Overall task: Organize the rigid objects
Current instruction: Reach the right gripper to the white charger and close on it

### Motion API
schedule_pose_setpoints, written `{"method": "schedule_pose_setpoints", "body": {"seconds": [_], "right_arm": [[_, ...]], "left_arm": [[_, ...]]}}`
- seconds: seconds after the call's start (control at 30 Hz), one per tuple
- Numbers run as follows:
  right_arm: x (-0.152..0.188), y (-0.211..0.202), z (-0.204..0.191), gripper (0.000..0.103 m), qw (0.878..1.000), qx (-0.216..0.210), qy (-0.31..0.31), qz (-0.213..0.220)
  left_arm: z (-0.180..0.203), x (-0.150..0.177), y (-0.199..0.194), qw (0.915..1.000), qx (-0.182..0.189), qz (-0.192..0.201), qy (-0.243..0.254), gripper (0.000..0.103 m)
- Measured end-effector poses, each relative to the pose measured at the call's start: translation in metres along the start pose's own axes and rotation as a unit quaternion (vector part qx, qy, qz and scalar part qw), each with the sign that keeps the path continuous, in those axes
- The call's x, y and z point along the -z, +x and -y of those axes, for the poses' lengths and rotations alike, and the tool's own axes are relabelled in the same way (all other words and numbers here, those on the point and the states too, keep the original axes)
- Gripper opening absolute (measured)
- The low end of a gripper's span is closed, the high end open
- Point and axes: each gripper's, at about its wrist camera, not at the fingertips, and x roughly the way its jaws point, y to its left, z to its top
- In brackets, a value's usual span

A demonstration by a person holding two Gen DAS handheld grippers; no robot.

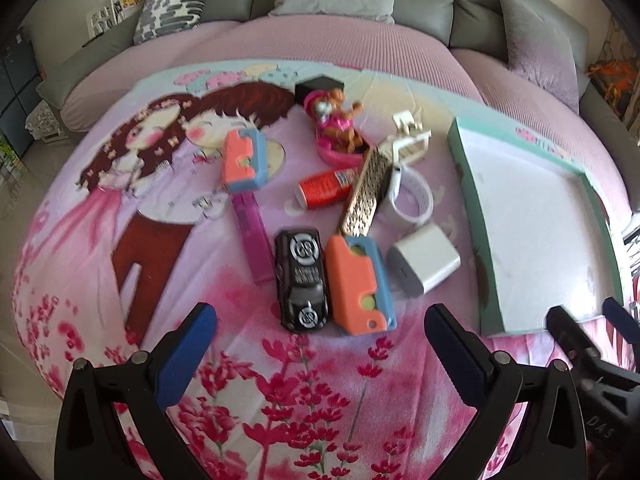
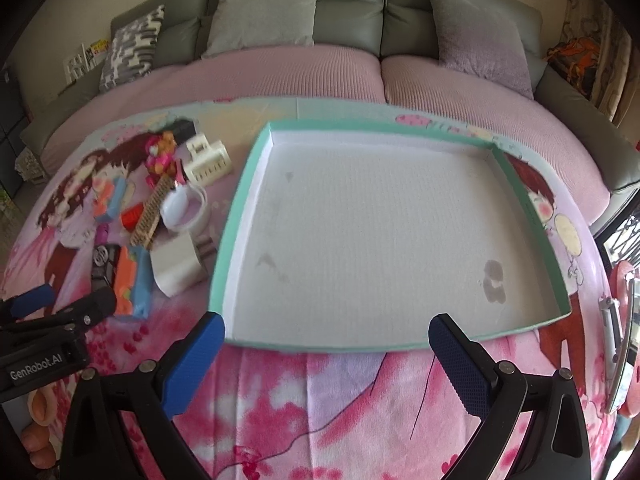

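Left tool (image 1: 320, 334) hangs wide open w/ nothing between its blue pads, just above the cartoon-print blanket (image 1: 120, 208) on the bed. My right tool (image 2: 326, 340) is equally spread, empty, poised at the near edge of the teal-rimmed box lid (image 2: 236, 216); its white inside holds no objects, only a few grey smudges.

Clutter sits to the left of the lid, all on the blanket. Nearest my left tool: a black toy car (image 1: 302, 280), lying lengthwise, touching an orange-and-blue plastic toy (image 1: 358, 284) on its right side. A white charger block (image 1: 424, 260) lies just beside that, close to the lid's left wall. Behind the car, a purple strip (image 1: 252, 236) runs up to a second orange-and-blue piece (image 1: 242, 160). Mid-pile: an orange-red spool or small can (image 1: 326, 186), can't tell which, on its side; a gold perforated bar (image 1: 364, 192) leaning diagonally over it; a white watch w/ looped strap (image 1: 408, 196) touching the bar's right side. Farther back, a pink doll figure (image 1: 336, 124) in a pink dish, a small black box (image 1: 320, 86) behind it, and a cream hair clip (image 1: 408, 136).

Grey sofa-style headboard (image 2: 348, 12) w/ cushions at the rear. Both views are slightly blurred.
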Motion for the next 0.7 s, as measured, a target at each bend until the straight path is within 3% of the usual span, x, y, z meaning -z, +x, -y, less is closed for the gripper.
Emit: {"method": "schedule_pose_setpoints", "body": {"seconds": [0.23,0.4,0.53,0.7], "right_arm": [[-0.032,-0.022,-0.015,0.103,0.999,-0.029,-0.003,0.045],[-0.064,-0.020,-0.038,0.103,0.996,-0.065,-0.017,0.057],[-0.067,-0.005,-0.062,0.101,0.995,-0.077,-0.047,0.042],[-0.054,0.022,-0.086,0.088,0.991,-0.103,-0.084,0.001]], "left_arm": [[-0.015,-0.027,-0.029,0.9992,0.005,0.035,-0.019,0.103],[-0.036,-0.046,-0.039,0.9962,-0.010,0.054,-0.067,0.103],[-0.052,-0.041,-0.021,0.9950,-0.008,0.035,-0.093,0.103],[-0.080,-0.028,0.010,0.9905,-0.019,-0.005,-0.136,0.103]]}}
